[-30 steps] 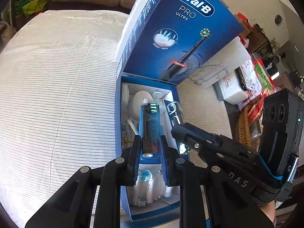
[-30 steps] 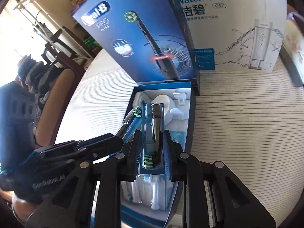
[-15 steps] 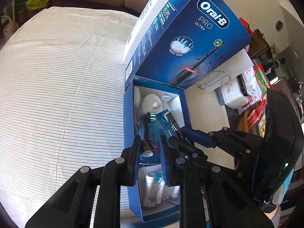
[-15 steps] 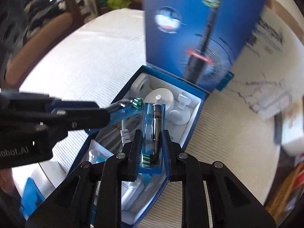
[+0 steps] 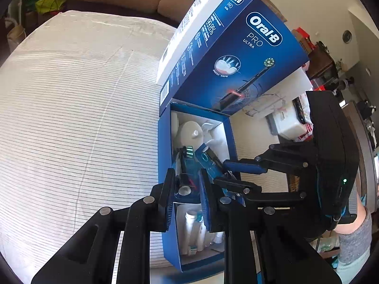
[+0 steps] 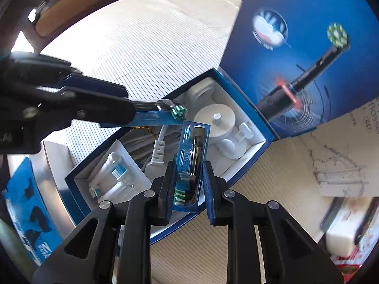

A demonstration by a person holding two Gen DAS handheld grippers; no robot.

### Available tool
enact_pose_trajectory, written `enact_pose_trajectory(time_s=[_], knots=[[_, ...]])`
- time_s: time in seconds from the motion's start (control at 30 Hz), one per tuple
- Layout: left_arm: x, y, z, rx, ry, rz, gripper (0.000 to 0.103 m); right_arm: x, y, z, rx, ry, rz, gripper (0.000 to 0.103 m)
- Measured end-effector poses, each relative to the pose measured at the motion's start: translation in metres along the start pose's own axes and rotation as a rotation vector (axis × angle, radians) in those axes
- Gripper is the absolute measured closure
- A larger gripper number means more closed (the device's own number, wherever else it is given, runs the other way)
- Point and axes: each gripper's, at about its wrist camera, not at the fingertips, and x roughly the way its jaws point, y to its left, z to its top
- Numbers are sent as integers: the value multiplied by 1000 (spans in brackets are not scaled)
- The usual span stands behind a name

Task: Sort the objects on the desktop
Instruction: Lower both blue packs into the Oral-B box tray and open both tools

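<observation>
Both grippers work over an open blue Oral-B box that lies on a white, finely striped bench, its lid standing up at the far end.

The left gripper is clenched on a brush-head blister pack: the pack sits squarely between the jaws, its green-and-white bristles pointing away, over the middle of the box. In the right wrist view the same pack pokes out of the left gripper toward the right, bristle end above the box's far-left wall.

The right gripper grasps a second blister pack by its near end; the green bristles lie right between the jaws and the pack's blue card runs away from them, tilted over the box interior. In the left wrist view this gripper reaches in from the right, its pack just beside the first.

Inside the box, a white charger base sits at the far end, a white cable plug in the middle, and bagged white brush heads at the near-left end.
</observation>
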Motion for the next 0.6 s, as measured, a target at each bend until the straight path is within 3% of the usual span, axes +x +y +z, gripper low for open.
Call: enact_pose_trajectory(time_s=[0.1, 0.27, 0.37, 0.6], knots=[[1, -3, 1, 4, -3, 5, 84, 0, -2, 2, 58, 39, 21, 82], [12, -9, -5, 2, 22, 18, 84, 6, -6, 1, 203, 82, -19, 82], [21, -13, -13, -8, 35, 27, 84, 11, -14, -4, 315, 49, -25, 82], [39, -21, -12, -44, 65, 8, 84, -6, -29, -33, 461, -79, 50, 84]])
